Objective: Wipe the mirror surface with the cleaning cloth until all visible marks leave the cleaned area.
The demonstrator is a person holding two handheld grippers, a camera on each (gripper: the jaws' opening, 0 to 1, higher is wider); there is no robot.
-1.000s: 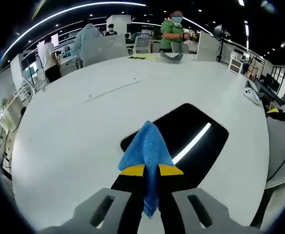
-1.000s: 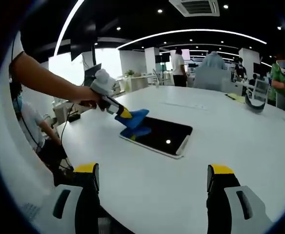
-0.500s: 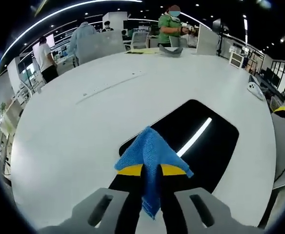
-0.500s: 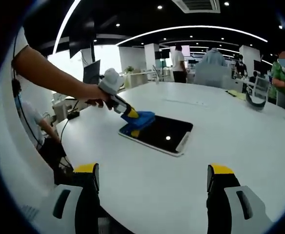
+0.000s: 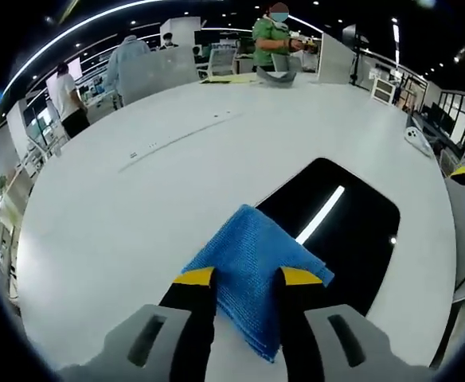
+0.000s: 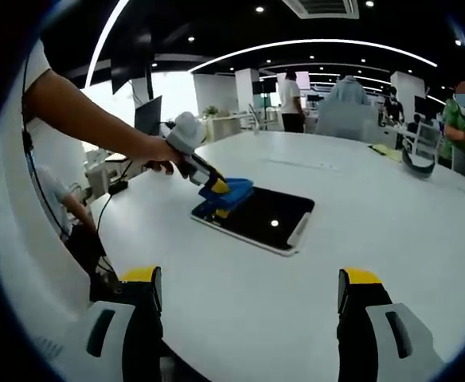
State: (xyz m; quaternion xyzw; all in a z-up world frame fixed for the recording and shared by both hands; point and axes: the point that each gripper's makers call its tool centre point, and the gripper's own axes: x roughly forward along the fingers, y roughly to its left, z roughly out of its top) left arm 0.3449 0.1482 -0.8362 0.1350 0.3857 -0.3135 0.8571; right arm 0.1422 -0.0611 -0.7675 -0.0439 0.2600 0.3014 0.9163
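Mirror [image 5: 340, 231]: dark rectangular slab, flat on white desk [image 5: 137, 207], reflecting a bright ceiling strip. Blue woven cleaning cloth [image 5: 252, 270] spread over its near corner. Left gripper [image 5: 247, 278] pinching cloth, pressed down. Right gripper [image 6: 250, 286] spread wide, holding nothing, well apart.

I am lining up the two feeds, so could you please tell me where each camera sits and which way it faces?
Left gripper view: rides the left gripper, looking down along its jaws at the cloth lying over the near corner of the mirror.
Right gripper view: rides the right gripper, held low over the table, facing the mirror from farther off; the person's hand shows there.
Shared: cloth, mirror, table, left gripper.
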